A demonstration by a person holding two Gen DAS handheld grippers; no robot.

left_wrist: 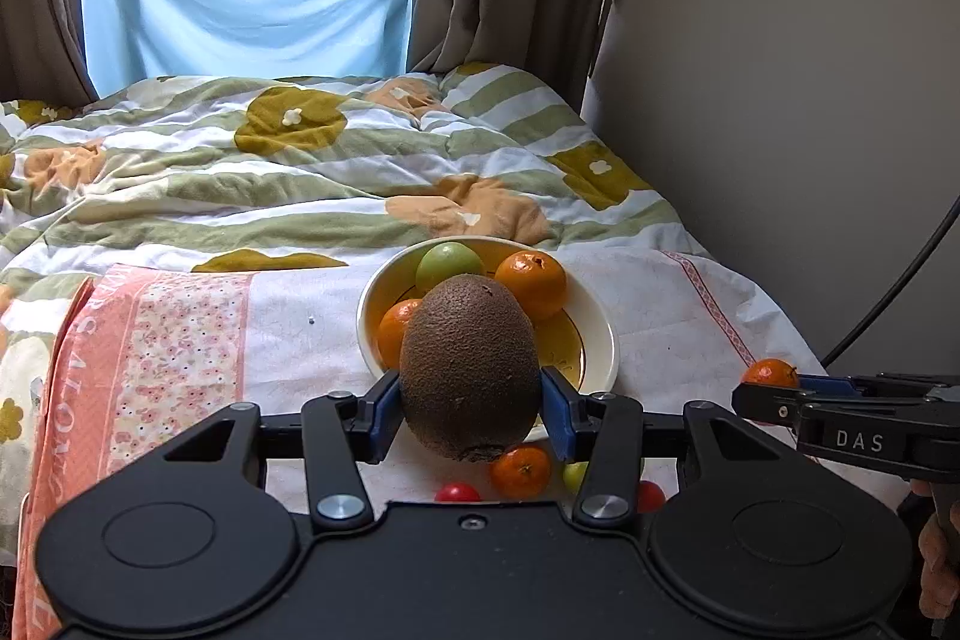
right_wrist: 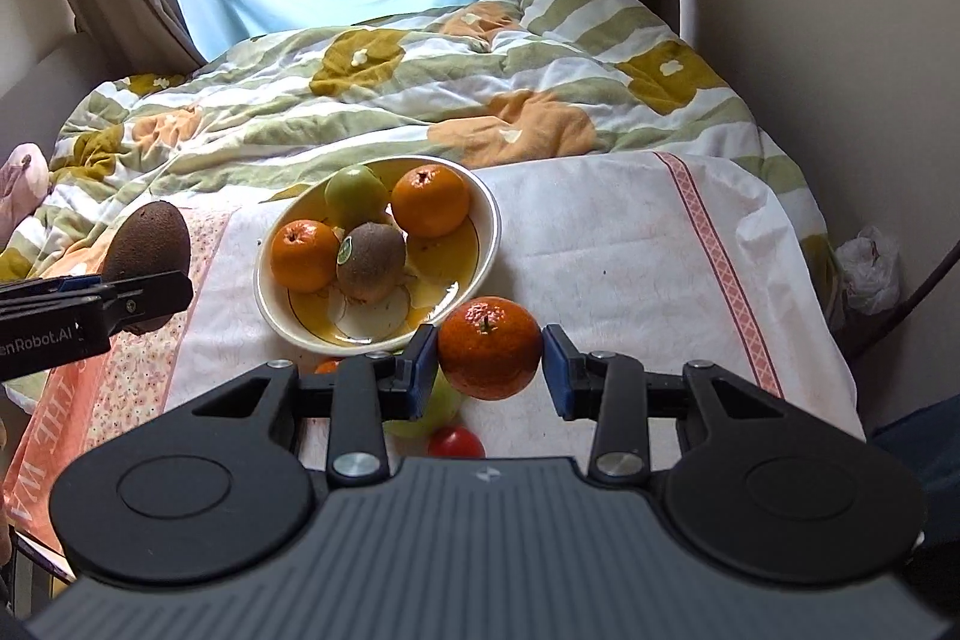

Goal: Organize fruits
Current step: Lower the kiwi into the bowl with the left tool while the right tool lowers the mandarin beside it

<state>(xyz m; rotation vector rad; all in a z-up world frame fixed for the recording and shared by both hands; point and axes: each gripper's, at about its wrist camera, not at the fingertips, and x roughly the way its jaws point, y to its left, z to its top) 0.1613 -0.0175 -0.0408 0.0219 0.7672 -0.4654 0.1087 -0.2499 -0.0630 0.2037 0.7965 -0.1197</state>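
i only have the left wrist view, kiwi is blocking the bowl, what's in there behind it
Observer: From the right wrist view, the bowl holds a second kiwi with a green sticker, lying between the two oranges.
Operator: what is the right gripper holding, i just see an orange edge
Observer: The right gripper is shut on a whole orange, stem up, in front of the bowl's near rim.
Operator: anything loose under it
Observer: A green fruit and a red tomato lie on the cloth below that orange.
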